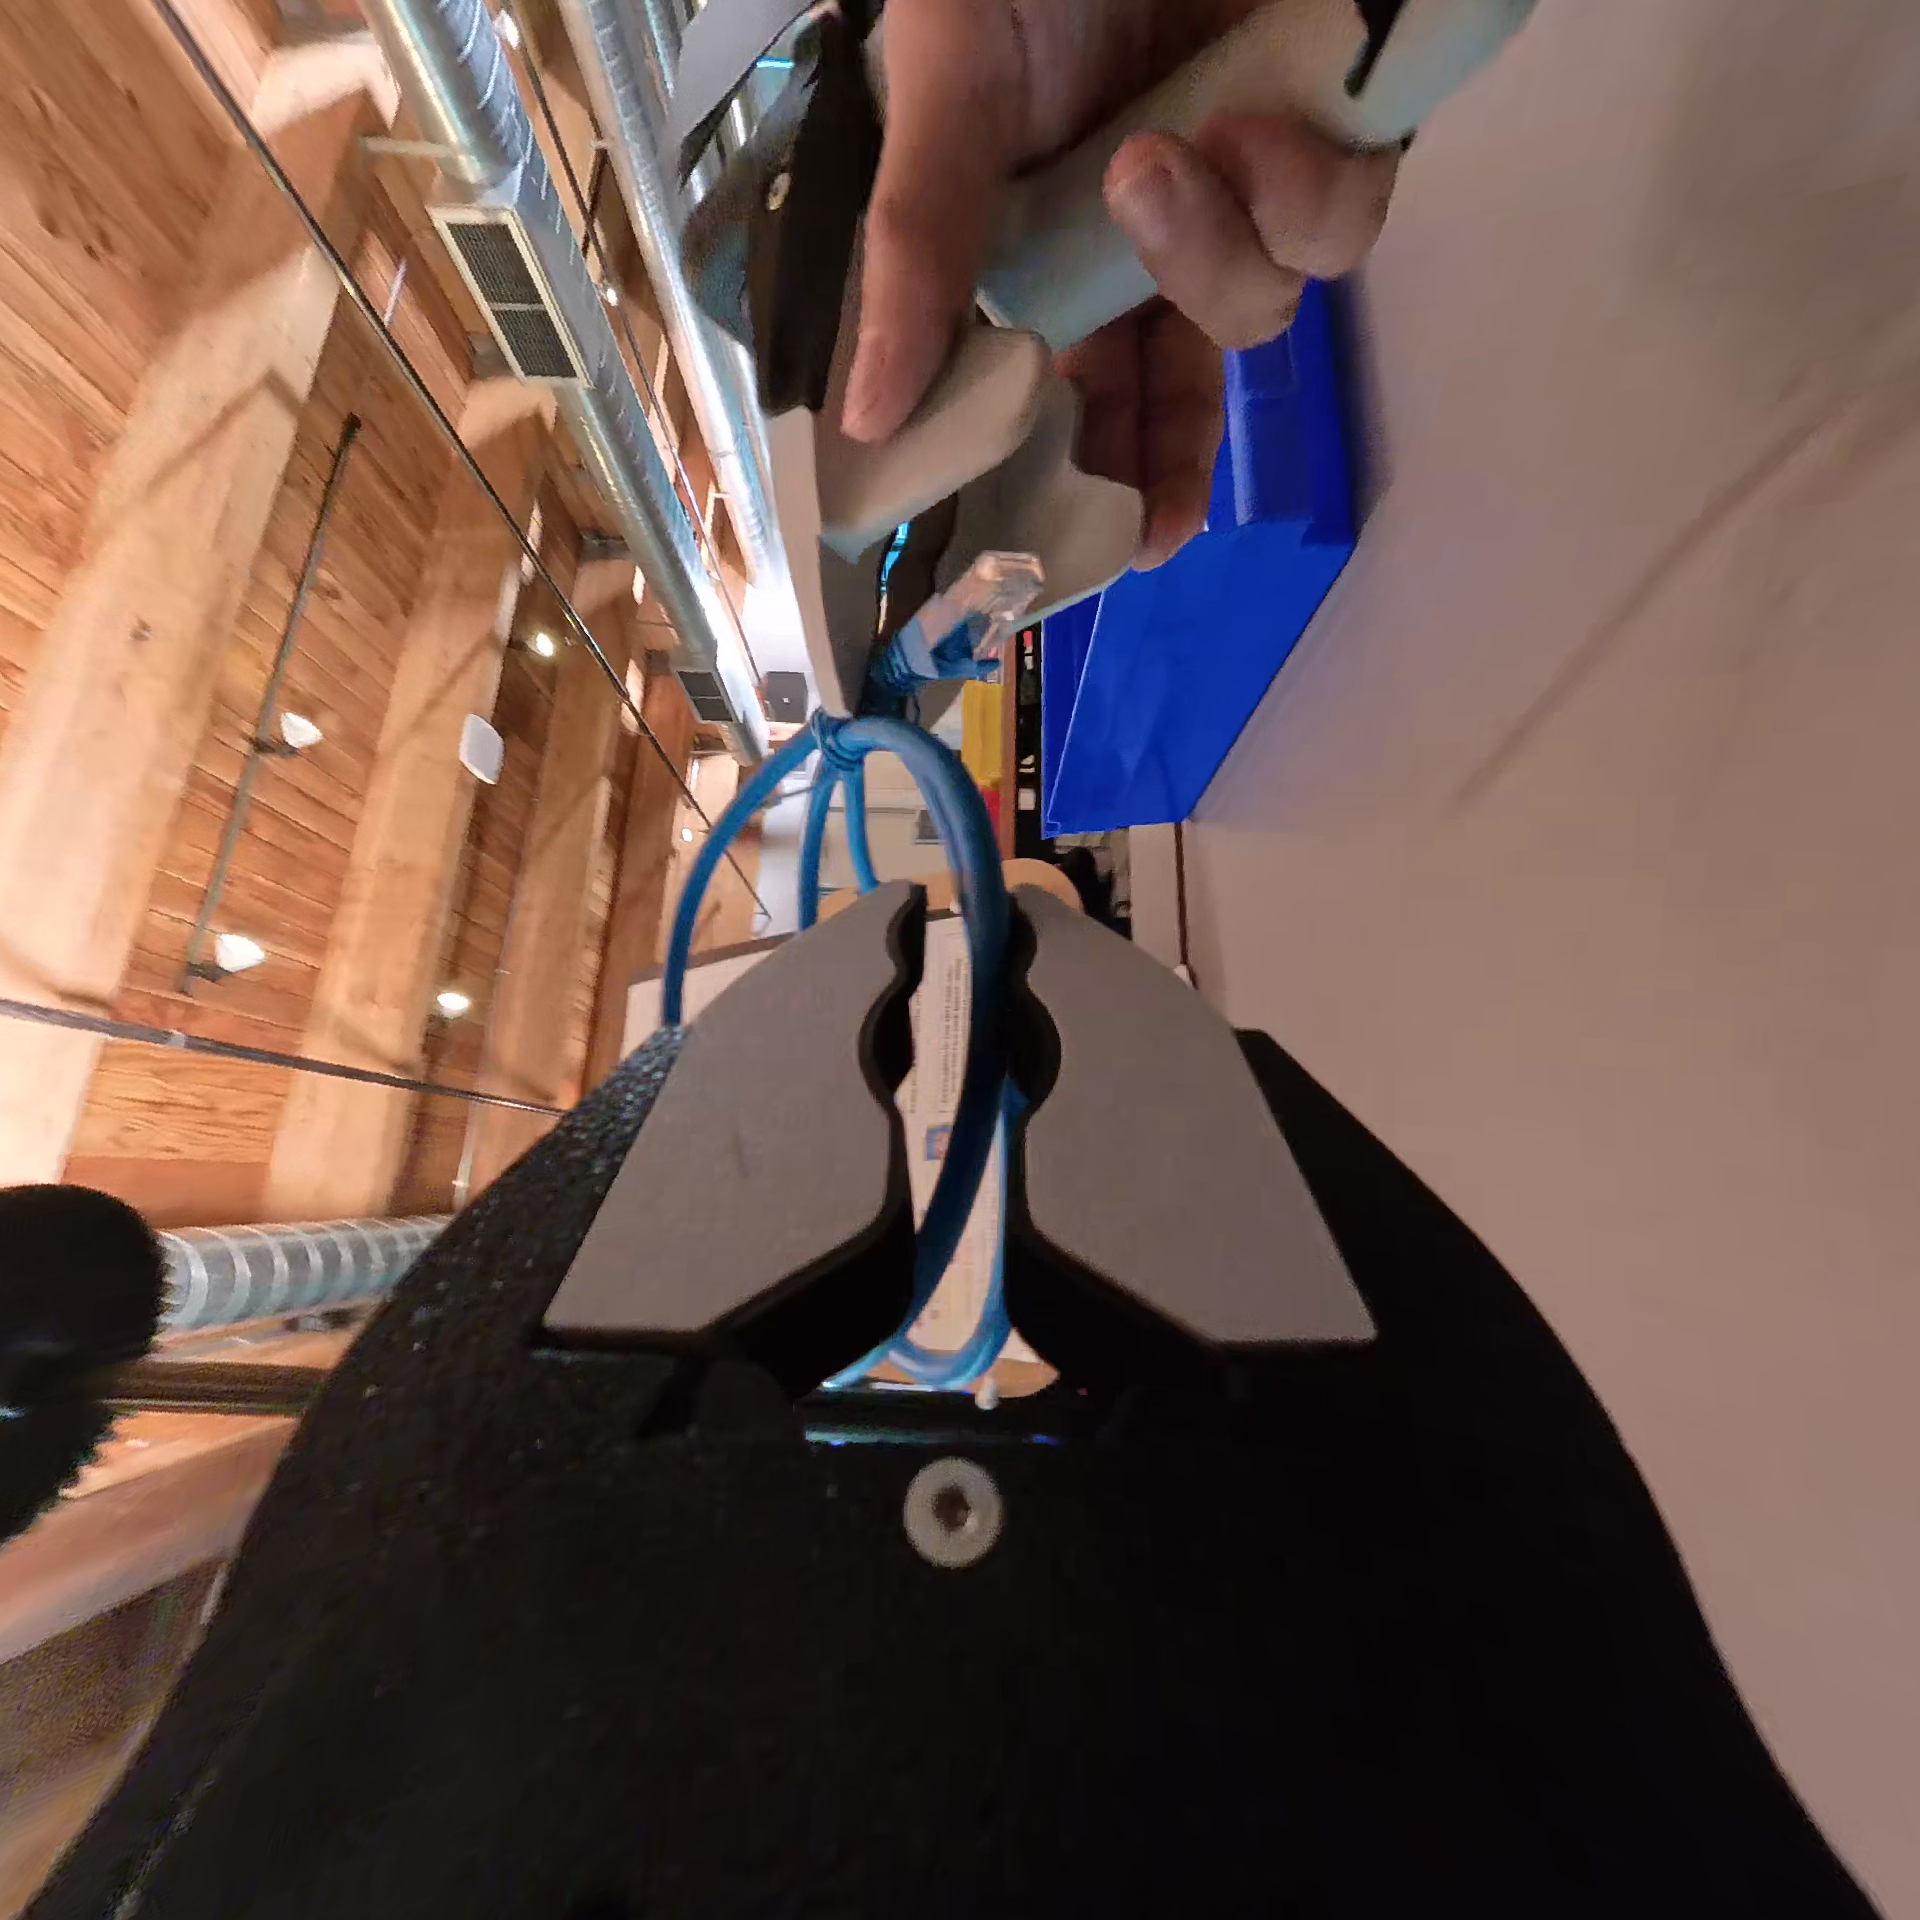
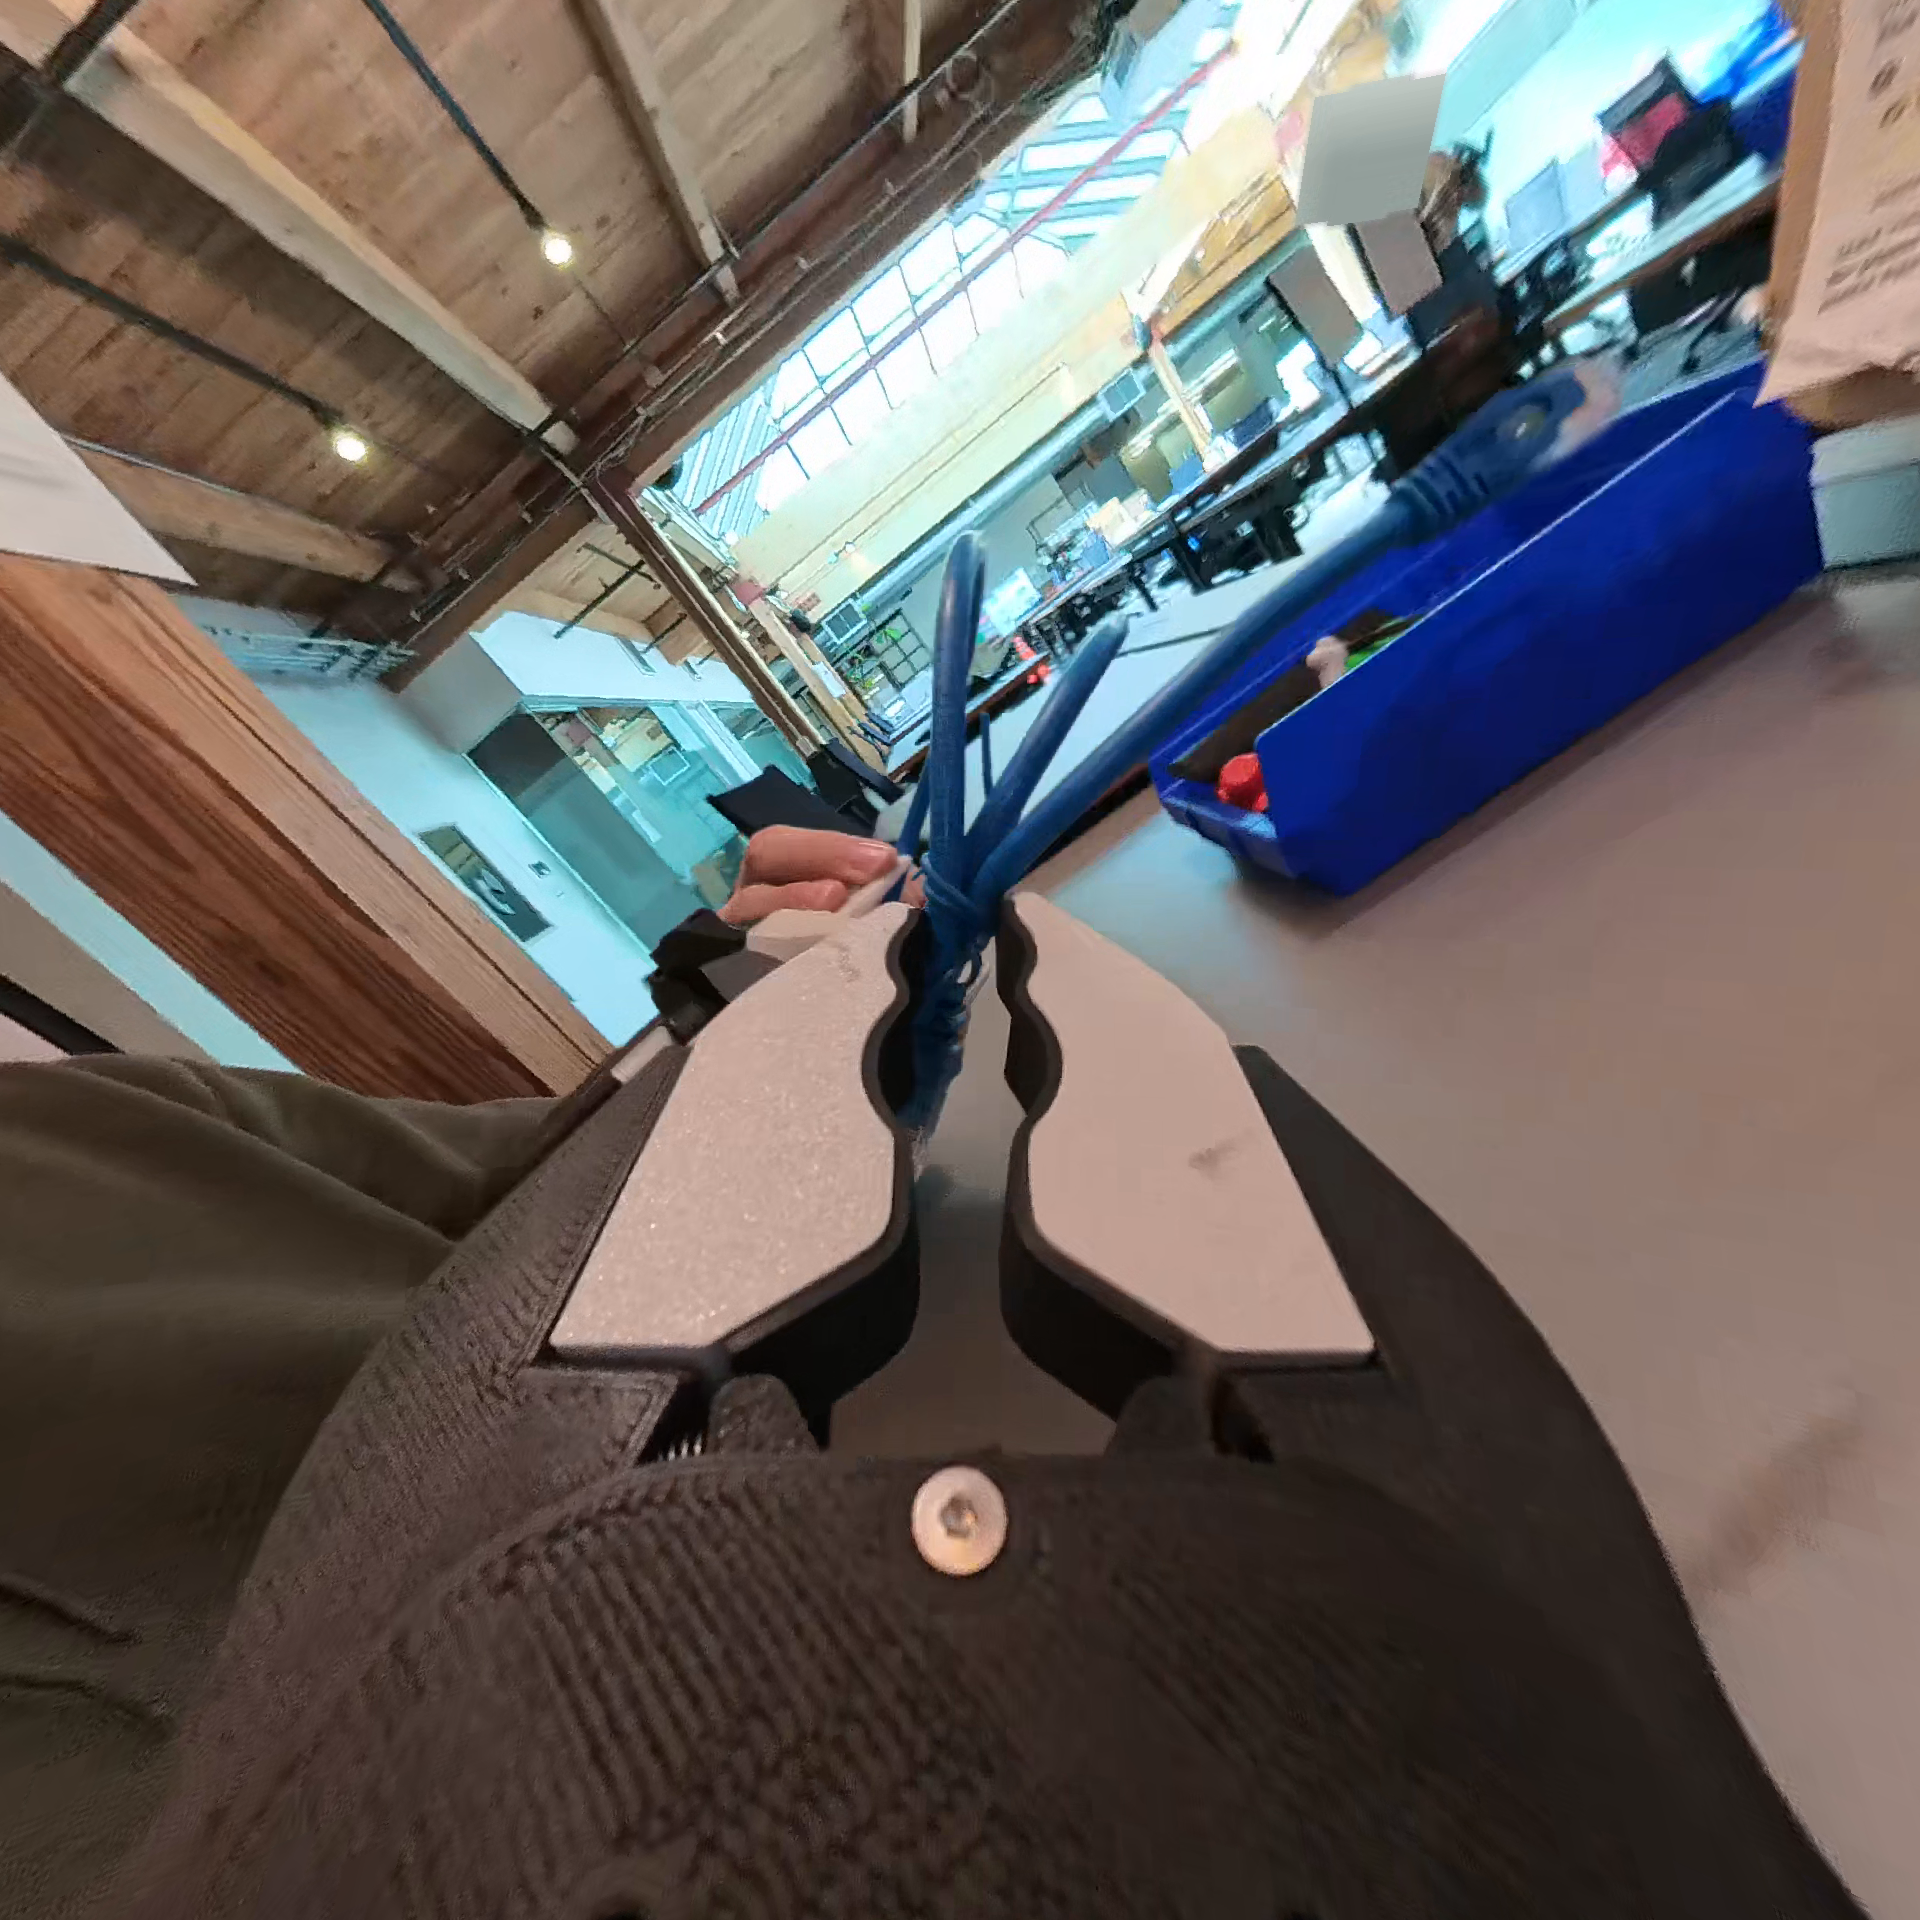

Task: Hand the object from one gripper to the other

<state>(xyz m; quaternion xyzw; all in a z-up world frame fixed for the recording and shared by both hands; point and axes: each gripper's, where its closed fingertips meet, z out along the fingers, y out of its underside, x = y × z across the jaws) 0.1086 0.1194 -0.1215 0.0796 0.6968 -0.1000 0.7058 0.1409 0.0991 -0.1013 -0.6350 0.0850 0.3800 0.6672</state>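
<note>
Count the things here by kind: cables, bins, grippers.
Cable: 1
Bin: 1
Grippers: 2, left gripper and right gripper
Total: 4

1. Table [image 2: 1507, 1091]: a pale grey, matte top; in your right wrist view it fills the ground to the right of your claw and beyond its tips.
2. Blue bin [image 2: 1496, 707]: it stands directly on the table, ahead and to the right of your claw, open-topped, with small red and white items inside.
3. Cardboard box [image 2: 1839, 208]: it sits past the bin, at the far right edge.
</note>
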